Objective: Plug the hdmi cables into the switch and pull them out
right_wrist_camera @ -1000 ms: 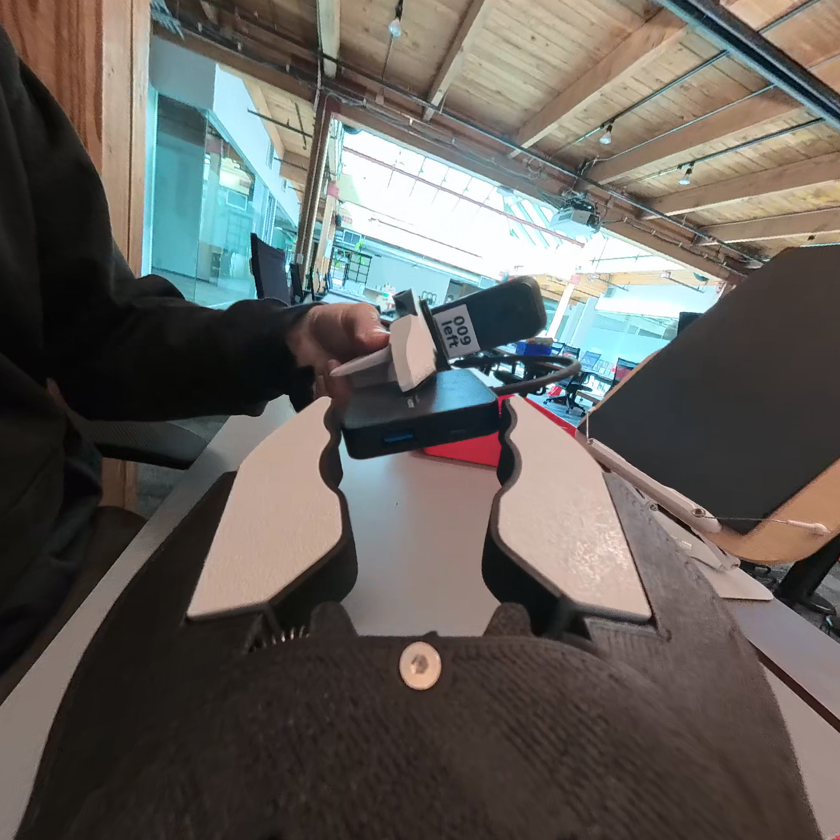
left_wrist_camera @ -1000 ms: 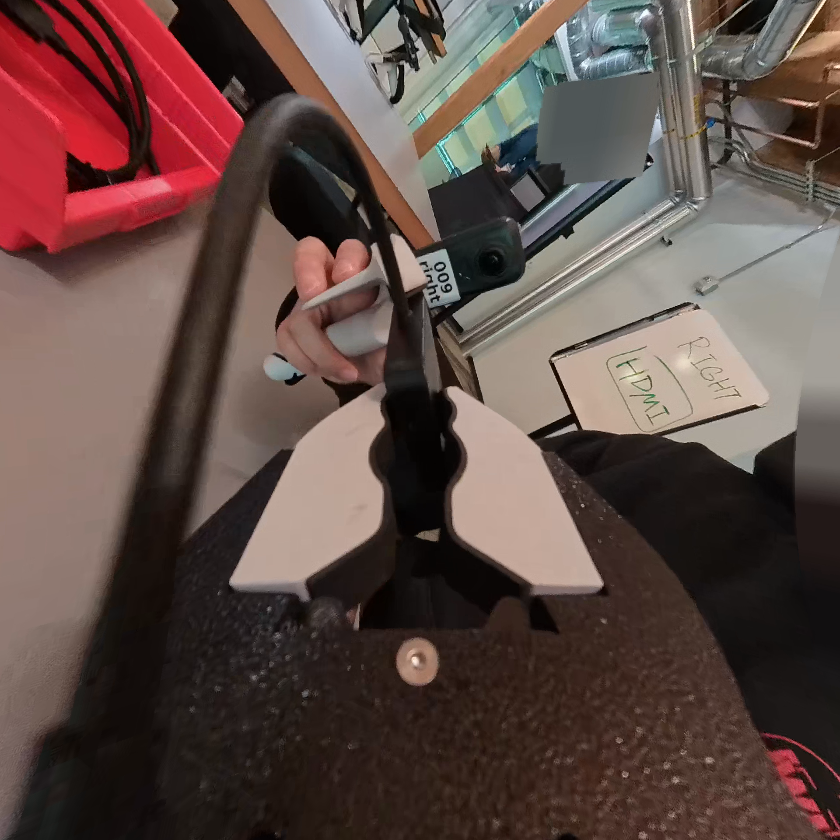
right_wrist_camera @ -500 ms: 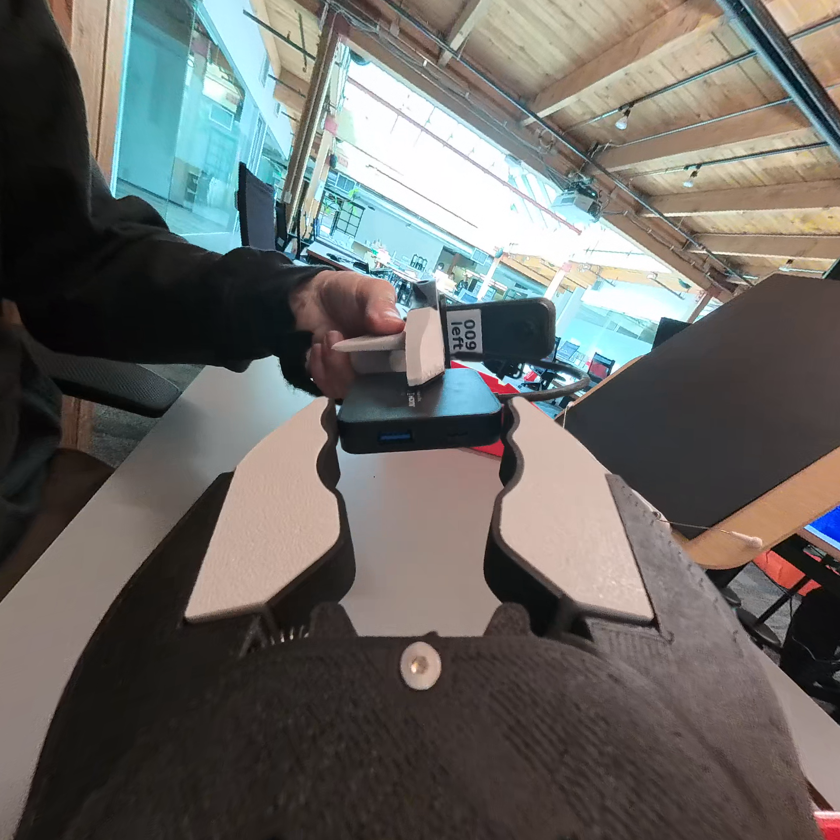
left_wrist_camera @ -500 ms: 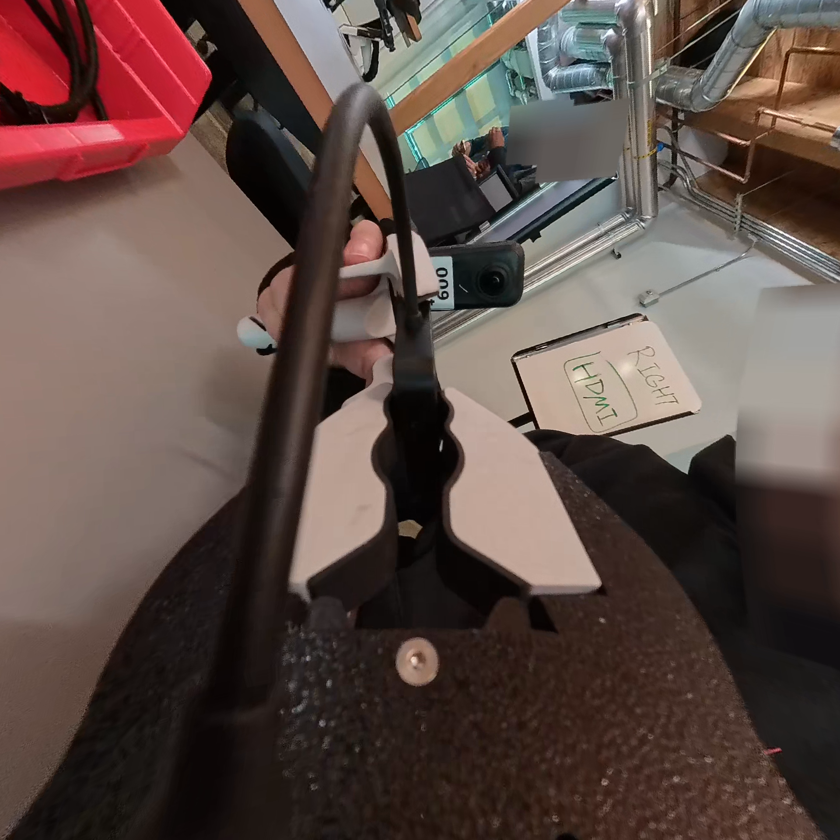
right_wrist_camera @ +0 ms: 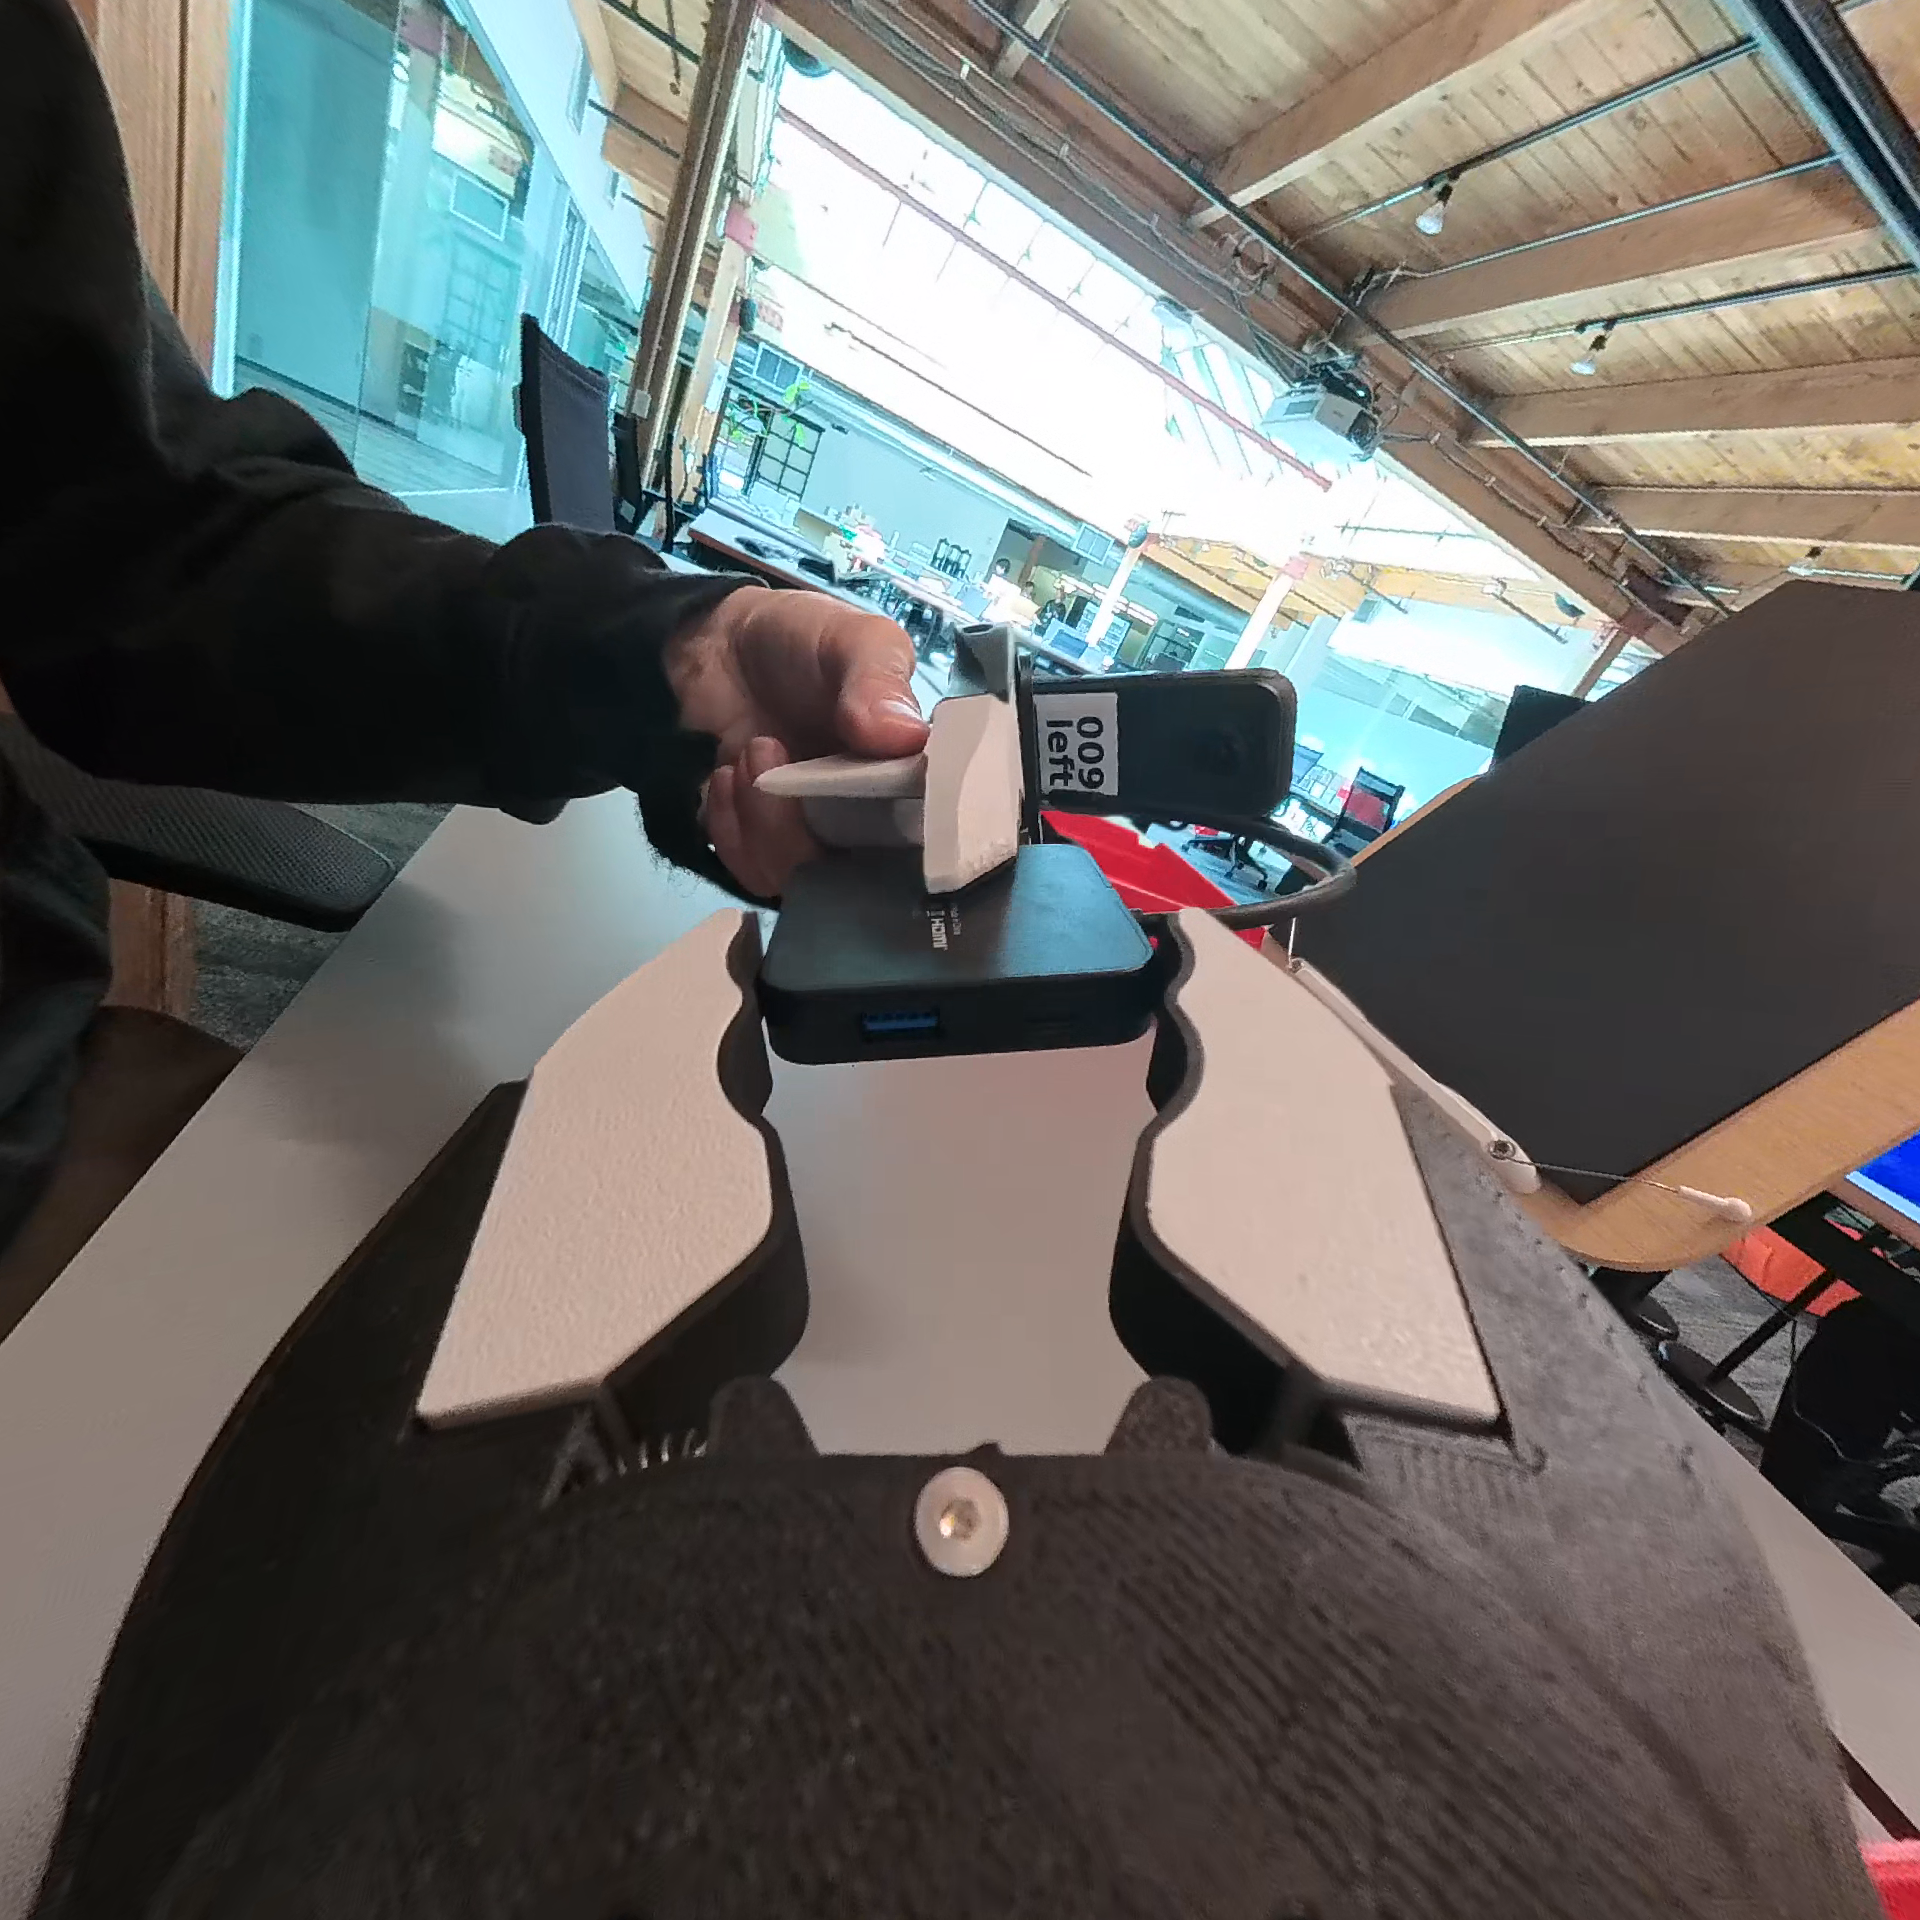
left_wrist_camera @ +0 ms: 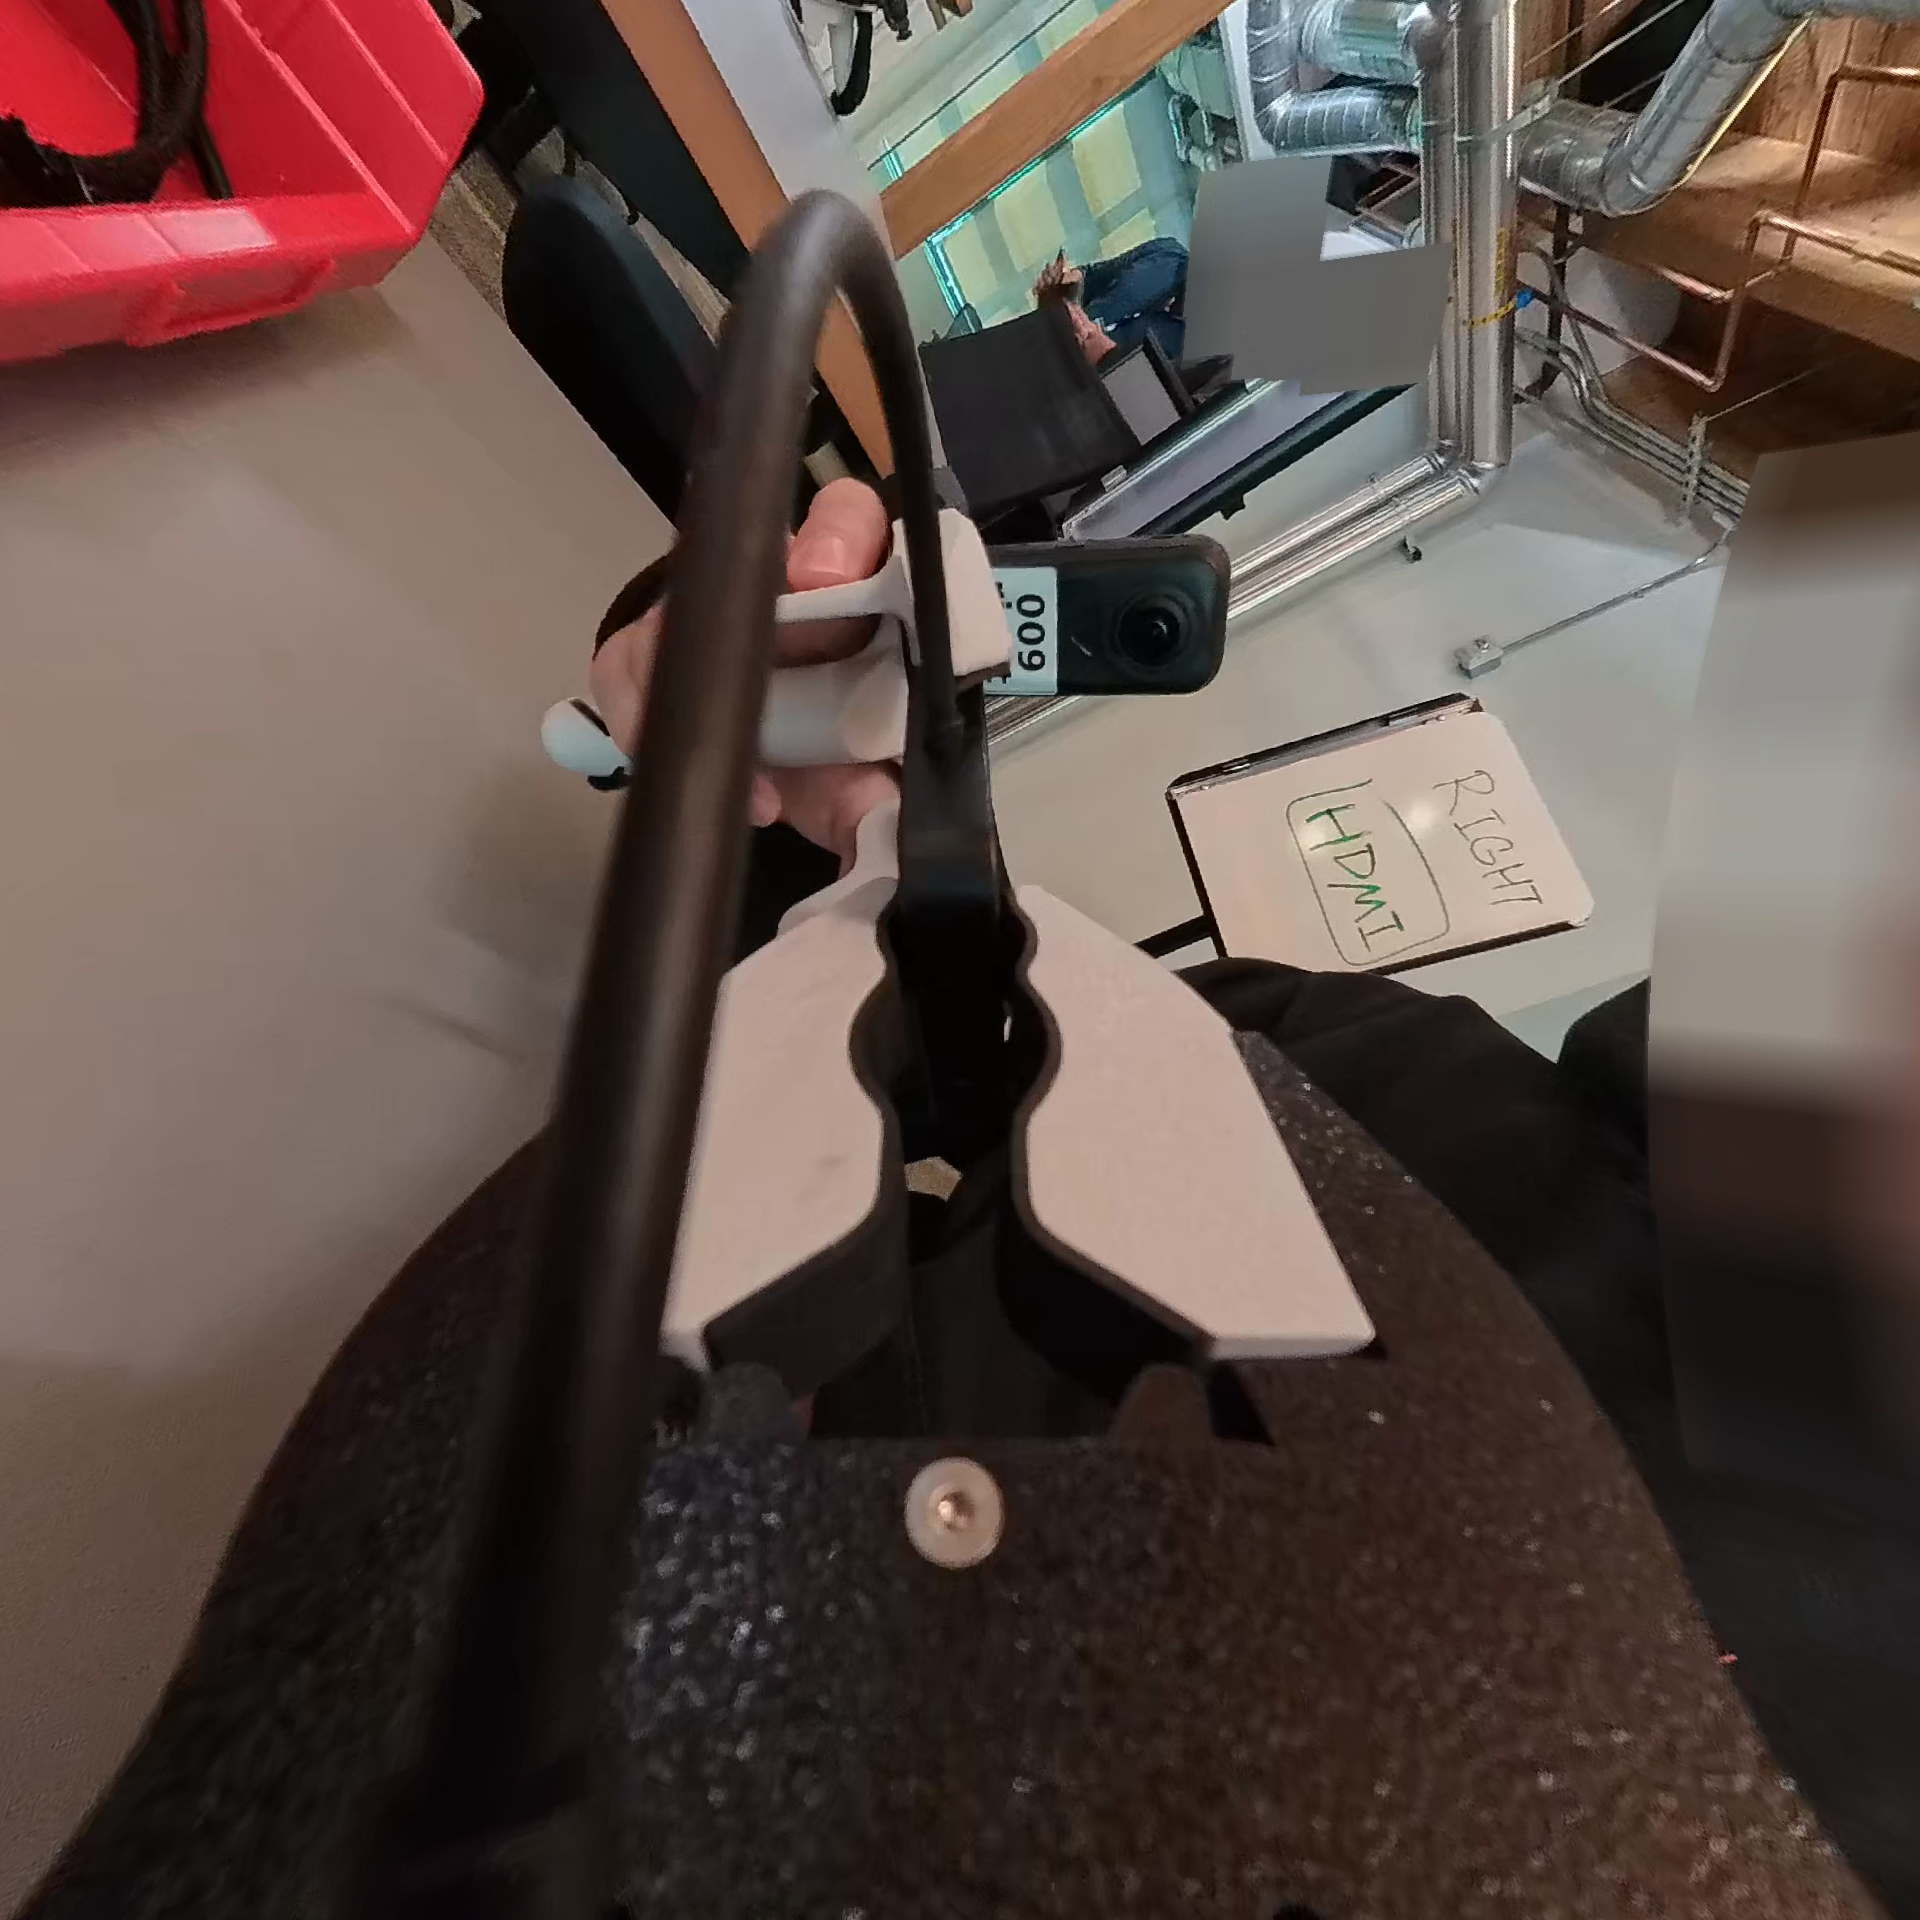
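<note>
The switch point(right_wrist_camera: 1039, 935) is a flat black box with a blue port on its near face. It is held above the grey table point(right_wrist_camera: 447, 997). My right gripper point(right_wrist_camera: 961, 940) grips its two sides at the fingertips. My left gripper point(right_wrist_camera: 966, 810) comes in from the far side and pinches the switch top and bottom. In the left wrist view my left gripper point(left_wrist_camera: 951, 920) is shut on the switch point(left_wrist_camera: 945, 862), seen edge-on. A black cable point(left_wrist_camera: 707, 727) leaves the switch and loops back past the left finger. It also shows in the right wrist view point(right_wrist_camera: 1309, 883).
A red bin point(left_wrist_camera: 187, 239) with black cables stands on the table point(left_wrist_camera: 260, 727) beyond the grippers. A small whiteboard point(left_wrist_camera: 1382, 842) lies on the floor past the table edge. A dark tilted panel point(right_wrist_camera: 1610, 935) stands close on the right. A person's black sleeve point(right_wrist_camera: 364, 644) reaches in from the left.
Both grippers kept their hold on the switch and moved together. The switch went from tilted to level in the right wrist view. The red bin slid towards the upper left of the left wrist view.
</note>
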A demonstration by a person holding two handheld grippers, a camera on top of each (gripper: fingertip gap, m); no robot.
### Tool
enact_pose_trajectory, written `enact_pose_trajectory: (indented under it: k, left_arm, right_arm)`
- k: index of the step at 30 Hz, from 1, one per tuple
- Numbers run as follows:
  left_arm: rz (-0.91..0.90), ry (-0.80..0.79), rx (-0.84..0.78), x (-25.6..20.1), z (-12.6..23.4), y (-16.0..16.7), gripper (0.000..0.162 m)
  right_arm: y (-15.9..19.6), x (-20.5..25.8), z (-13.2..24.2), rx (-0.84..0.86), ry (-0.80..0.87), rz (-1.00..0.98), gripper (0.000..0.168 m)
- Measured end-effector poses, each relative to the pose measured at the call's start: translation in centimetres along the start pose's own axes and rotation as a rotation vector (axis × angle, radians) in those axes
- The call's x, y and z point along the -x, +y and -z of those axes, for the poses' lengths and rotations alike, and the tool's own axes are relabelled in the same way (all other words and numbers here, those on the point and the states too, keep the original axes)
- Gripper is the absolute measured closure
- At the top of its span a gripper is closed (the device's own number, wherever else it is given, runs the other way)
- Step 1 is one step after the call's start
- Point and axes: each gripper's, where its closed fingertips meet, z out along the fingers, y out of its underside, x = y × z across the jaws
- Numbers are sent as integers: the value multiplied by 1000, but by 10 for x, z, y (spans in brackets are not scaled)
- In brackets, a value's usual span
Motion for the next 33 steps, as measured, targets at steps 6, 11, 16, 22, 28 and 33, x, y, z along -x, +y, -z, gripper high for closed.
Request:
enact_pose_trajectory:
  k: [6,11,16,22,28,33]
  left_arm:
    - [-6,-7,-4,0,3,-4,146]
    - [-15,-19,13,0,6,-5,146]
    - [-40,26,-94,-7,10,-19,140]
    - [-87,-21,-98,-3,14,-18,130]
    - [-56,7,-18,-2,2,-6,146]
    - [1,1,35,2,2,1,148]
  right_arm:
    - [1,-4,-2,1,25,-12,96]
    - [1,-5,-5,-2,37,-21,96]
    - [-6,-12,-4,-22,64,-56,96]
    - [-1,-19,-3,-8,106,-70,96]
    - [-1,-8,-11,-10,60,-53,96]
    - [3,-1,-9,41,18,-54,96]
